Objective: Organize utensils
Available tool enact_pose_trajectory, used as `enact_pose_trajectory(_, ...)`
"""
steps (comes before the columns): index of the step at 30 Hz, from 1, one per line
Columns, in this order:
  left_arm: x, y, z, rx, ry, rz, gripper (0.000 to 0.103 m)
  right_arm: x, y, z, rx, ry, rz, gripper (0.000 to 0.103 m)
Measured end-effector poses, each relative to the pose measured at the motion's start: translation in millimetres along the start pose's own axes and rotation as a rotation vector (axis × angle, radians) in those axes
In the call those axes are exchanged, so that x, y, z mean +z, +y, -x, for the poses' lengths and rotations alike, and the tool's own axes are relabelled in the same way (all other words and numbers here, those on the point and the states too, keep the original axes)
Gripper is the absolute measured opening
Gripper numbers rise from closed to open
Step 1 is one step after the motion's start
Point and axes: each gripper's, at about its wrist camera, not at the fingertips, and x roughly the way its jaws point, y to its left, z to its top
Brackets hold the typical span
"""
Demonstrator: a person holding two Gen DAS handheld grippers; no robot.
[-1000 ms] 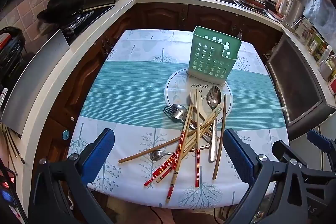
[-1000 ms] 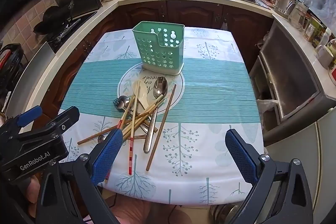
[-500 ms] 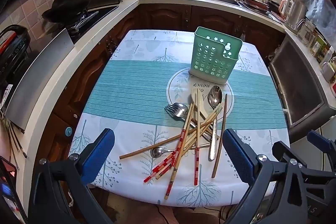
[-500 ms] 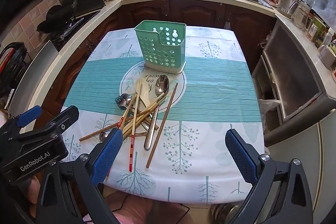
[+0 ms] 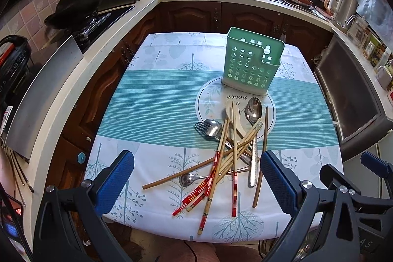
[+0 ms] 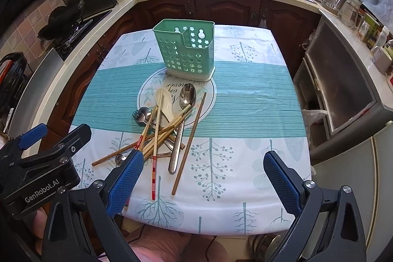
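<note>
left wrist: one green caddy (image 5: 251, 65)

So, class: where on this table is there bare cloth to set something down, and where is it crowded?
Free: the cloth left of the utensil pile, out to the table's left edge, and the strip right of it in the right wrist view. Also behind the green caddy. Crowded: between caddy and near edge, where chopsticks, spoons and a fork overlap.

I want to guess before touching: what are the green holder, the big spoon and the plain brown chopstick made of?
The green utensil holder looks like matte moulded plastic, with punched flower-shaped holes. The big spoon seems polished metal, probably steel: its bowl reflects light. The plain brown chopstick looks like wood or bamboo, dull and unpainted.
</note>
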Motion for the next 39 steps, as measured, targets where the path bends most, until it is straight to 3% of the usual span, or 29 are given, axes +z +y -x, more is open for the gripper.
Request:
enact_pose_trajectory(19,15.4,18.3,-13.9,-0.044,0.022,-0.051,0.101,8.0,25.2,-2.0,-0.043,0.015,-0.037,0.100)
enact_pose_trajectory(39,26.7,16.4,-16.4,-0.096,0.009,-0.082,0.100,13.5,24.5,9.7,-0.078,-0.005,-0.065,0.100)
